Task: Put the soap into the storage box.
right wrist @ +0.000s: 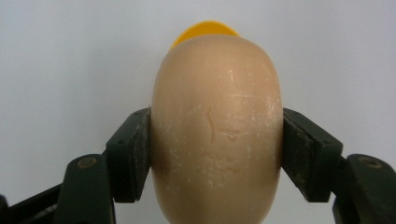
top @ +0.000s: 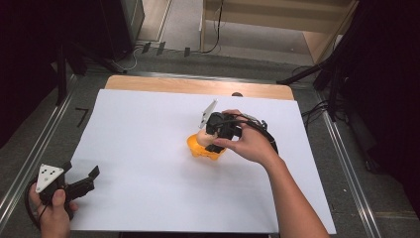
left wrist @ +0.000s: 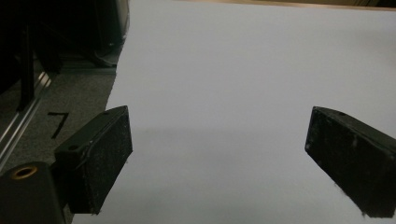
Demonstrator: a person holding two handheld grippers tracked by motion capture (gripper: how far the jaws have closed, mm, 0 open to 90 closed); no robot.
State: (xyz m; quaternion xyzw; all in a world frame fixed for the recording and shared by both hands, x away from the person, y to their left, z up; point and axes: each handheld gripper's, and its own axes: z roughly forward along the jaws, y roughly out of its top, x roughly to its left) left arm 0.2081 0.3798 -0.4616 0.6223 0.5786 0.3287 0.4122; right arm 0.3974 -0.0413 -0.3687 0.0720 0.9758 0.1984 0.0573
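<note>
Right gripper (right wrist: 215,154) jaws pinching the beige soap bar (right wrist: 217,135), hovering over the yellow dish (top: 204,148); next, lower it in. Left gripper (top: 74,186), seven o'clock, jaws spread wide.

Dim workshop corner – one bright spot in the middle

The surface (top: 198,85) is light wood with a big white sheet (top: 148,148) over most of it, only a strip of wood showing at the far edge. Grey carpet floor (top: 223,62) all around, metal rails (top: 346,163) running along both sides, black cables (top: 215,29) trailing at the back past a pale wooden furniture frame (top: 277,20). Both far sides of the room are pretty much black – dark stands (top: 62,69) just visible there.
</note>
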